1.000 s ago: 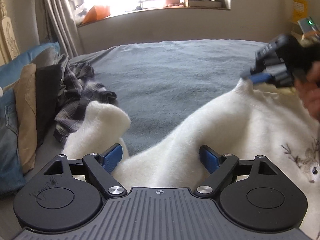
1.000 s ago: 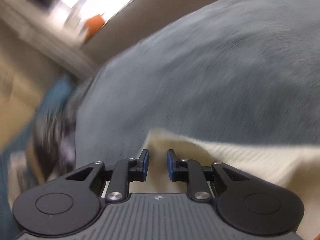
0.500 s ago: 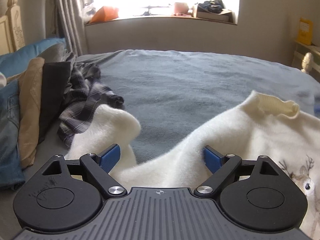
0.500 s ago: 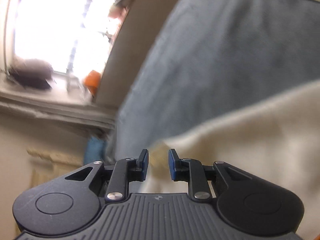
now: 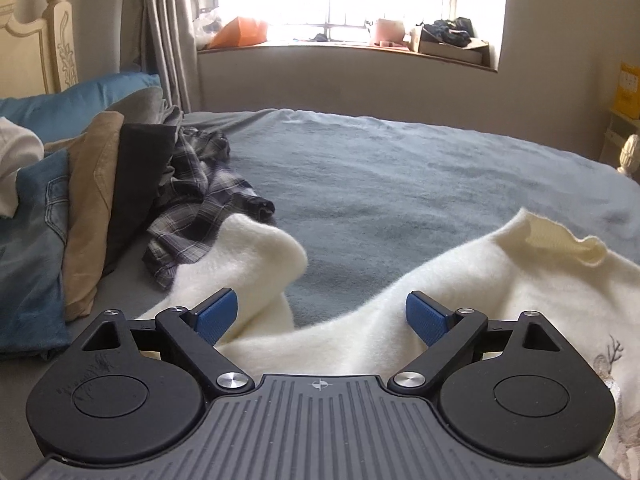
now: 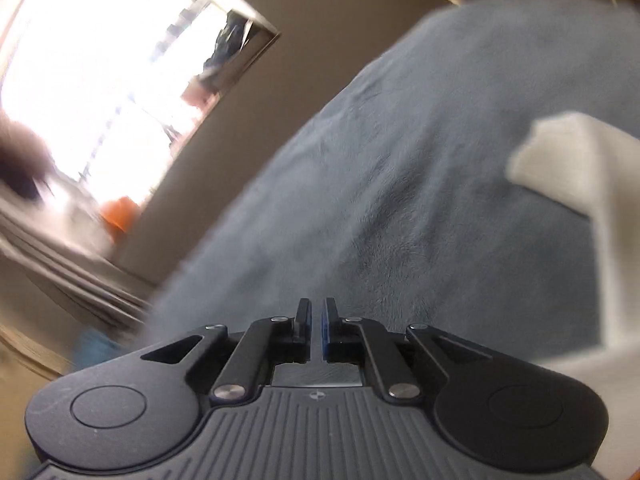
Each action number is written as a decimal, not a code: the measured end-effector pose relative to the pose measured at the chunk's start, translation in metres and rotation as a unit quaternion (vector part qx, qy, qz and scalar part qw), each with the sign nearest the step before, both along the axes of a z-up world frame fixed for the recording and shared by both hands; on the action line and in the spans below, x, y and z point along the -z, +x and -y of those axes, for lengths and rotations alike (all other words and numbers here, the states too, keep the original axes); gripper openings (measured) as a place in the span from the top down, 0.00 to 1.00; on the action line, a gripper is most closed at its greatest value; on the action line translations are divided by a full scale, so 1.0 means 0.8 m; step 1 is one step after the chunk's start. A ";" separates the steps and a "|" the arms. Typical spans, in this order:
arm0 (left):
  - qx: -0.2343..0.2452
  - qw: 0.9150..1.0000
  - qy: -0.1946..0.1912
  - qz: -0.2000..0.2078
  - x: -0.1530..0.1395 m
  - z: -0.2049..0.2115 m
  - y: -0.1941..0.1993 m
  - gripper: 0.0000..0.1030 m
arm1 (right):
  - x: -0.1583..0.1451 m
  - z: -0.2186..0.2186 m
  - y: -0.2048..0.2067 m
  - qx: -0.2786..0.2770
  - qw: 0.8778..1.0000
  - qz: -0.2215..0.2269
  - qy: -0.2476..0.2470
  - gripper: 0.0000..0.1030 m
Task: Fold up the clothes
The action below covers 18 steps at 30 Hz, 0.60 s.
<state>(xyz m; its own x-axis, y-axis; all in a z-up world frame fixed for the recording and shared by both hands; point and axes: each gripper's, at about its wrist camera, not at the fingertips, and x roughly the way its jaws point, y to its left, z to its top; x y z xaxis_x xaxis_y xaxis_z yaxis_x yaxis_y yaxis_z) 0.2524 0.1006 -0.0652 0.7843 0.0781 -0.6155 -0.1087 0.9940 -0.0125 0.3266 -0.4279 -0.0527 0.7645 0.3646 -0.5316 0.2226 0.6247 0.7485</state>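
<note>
1. At the far left, your stack of folded clothes (image 5: pixel 80 208) (blue denim, tan, black) leans by the blue pillow (image 5: pixel 80 100), and a crumpled plaid shirt (image 5: pixel 192 208) lies just beside it on the grey bed cover (image 5: pixel 400 184).
2. Your left tongs (image 5: pixel 322 316) stand wide and have just been opening a little more; the fluffy cream sweater with a deer motif (image 5: pixel 460 292) lies between and under the blue pads, which press on nothing.
3. The sweater's left sleeve (image 5: pixel 256 256) touches the plaid shirt; its ribbed collar (image 5: pixel 560 240) is now free, where a second ago your right tongs pinched it.
4. Your right tongs (image 6: pixel 316 322) have just closed to a narrow slit with nothing between them, swinging away over the bed cover; a cream edge shows at far right.
5. That suggests the sweater is spread out and your first fold comes next.
</note>
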 end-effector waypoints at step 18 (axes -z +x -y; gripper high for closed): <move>0.000 1.000 0.013 -0.014 -0.042 0.005 -0.072 0.10 | 0.081 0.018 -0.105 -0.049 0.991 -0.101 -0.075 1.00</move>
<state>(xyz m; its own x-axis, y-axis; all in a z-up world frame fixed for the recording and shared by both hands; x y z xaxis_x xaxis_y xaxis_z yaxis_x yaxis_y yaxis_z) 0.1947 0.0963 -0.0317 0.7663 0.0948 -0.6354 -0.1090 0.9939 0.0169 0.2426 -0.4423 -0.1176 0.6017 0.3384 -0.7235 0.2903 0.7511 0.5929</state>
